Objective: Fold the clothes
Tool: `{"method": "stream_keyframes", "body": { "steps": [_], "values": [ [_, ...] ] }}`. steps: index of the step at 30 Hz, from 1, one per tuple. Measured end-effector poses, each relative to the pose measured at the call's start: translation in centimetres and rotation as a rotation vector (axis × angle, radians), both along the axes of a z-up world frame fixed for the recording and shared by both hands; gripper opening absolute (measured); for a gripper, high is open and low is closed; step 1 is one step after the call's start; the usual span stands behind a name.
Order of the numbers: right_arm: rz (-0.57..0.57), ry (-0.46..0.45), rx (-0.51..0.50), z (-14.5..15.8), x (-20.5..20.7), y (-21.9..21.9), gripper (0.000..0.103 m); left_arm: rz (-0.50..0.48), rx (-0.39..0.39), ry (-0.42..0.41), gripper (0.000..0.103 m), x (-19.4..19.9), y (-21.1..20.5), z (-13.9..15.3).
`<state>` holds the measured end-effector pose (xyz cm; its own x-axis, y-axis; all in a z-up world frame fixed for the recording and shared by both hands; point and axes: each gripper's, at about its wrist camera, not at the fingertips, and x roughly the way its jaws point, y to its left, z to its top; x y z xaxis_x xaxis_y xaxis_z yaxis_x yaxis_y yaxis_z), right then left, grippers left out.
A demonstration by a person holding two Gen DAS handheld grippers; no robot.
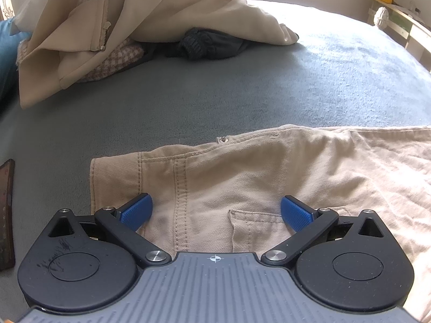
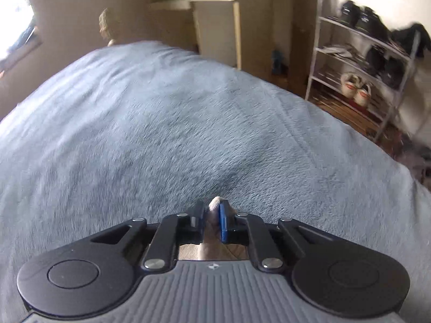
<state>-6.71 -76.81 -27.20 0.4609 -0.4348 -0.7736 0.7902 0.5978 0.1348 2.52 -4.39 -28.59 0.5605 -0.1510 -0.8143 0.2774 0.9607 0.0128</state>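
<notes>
Beige trousers (image 1: pixel 242 177) lie flat on the grey-blue blanket (image 1: pixel 215 99), waistband toward the left, with a seam and a back pocket showing. My left gripper (image 1: pixel 215 202) hovers just over the seat of the trousers. It is open, its blue pads (image 1: pixel 136 211) spread wide with nothing pinched between them. In the right wrist view my right gripper (image 2: pixel 212 207) is shut on a small fold of beige trouser cloth (image 2: pixel 208 250), which pokes out past the fingertips. Ahead of it stretches the bare blanket (image 2: pixel 161 134).
A heap of clothes sits at the back left: a beige zip jacket (image 1: pixel 140 13), a dark garment (image 1: pixel 207 43) and a checked cloth (image 1: pixel 118 62). A dark brown board (image 1: pixel 6 215) lies at the left edge. Beyond the bed stand a shoe rack (image 2: pixel 363 67) and a wooden cabinet (image 2: pixel 215 13).
</notes>
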Motion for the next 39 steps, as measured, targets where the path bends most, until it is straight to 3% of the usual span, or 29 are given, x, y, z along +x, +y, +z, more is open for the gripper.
{"method": "stream_keyframes", "body": {
  "steps": [2, 4, 7, 11, 13, 16, 19, 23, 24, 29, 35, 37, 39],
  "values": [
    [-0.055, -0.023, -0.04, 1.1, -1.0, 0.0, 0.038, -0.001, 0.001, 0.0, 0.103, 0.0, 0.0, 0.0],
    [-0.097, -0.113, -0.008, 2.5, -3.0, -0.2, 0.038, -0.002, 0.002, -0.001, 0.103, 0.0, 0.0, 0.0],
    [-0.007, -0.216, 0.124, 4.0, -5.6, 0.3, 0.038, 0.002, 0.0, -0.005, 0.103, 0.1, 0.0, -0.1],
    [0.257, -0.146, 0.281, 4.1, -6.5, 3.4, 0.037, 0.009, 0.004, -0.011, 0.103, 0.1, -0.2, -0.3],
    [0.308, -0.08, 0.311, 3.2, -6.9, 4.6, 0.037, 0.011, 0.005, -0.012, 0.103, 0.1, -0.3, -0.3],
    [0.192, -0.041, 0.337, 0.5, -7.2, 3.0, 0.036, 0.006, 0.006, -0.011, 0.103, 0.0, -0.3, -0.2],
    [-0.014, -0.153, 0.322, -0.5, -7.7, -0.5, 0.036, 0.001, 0.006, -0.007, 0.103, 0.0, -0.2, -0.1],
    [-0.276, -0.252, 0.262, 0.9, -10.2, -2.6, 0.04, 0.001, 0.002, -0.008, 0.103, 0.1, -0.1, 0.0],
    [-0.297, -0.271, 0.273, 1.1, -11.0, -2.7, 0.041, 0.002, 0.001, -0.01, 0.103, 0.1, -0.2, -0.1],
    [-0.241, -0.208, 0.317, 1.2, -14.3, -2.3, 0.045, 0.004, 0.002, -0.011, 0.103, 0.1, -0.3, -0.2],
    [-0.336, -0.223, 0.363, -0.4, -15.7, -2.2, 0.047, -0.005, -0.001, -0.011, 0.103, 0.1, 0.0, -0.1],
    [-0.282, -0.224, 0.366, -0.6, -15.4, -1.6, 0.046, -0.006, -0.002, -0.012, 0.103, 0.1, 0.0, -0.1],
    [-0.165, -0.121, 0.279, -0.4, -14.2, -0.7, 0.038, -0.006, -0.002, -0.014, 0.103, 0.1, 0.0, -0.1]
  ]
}}
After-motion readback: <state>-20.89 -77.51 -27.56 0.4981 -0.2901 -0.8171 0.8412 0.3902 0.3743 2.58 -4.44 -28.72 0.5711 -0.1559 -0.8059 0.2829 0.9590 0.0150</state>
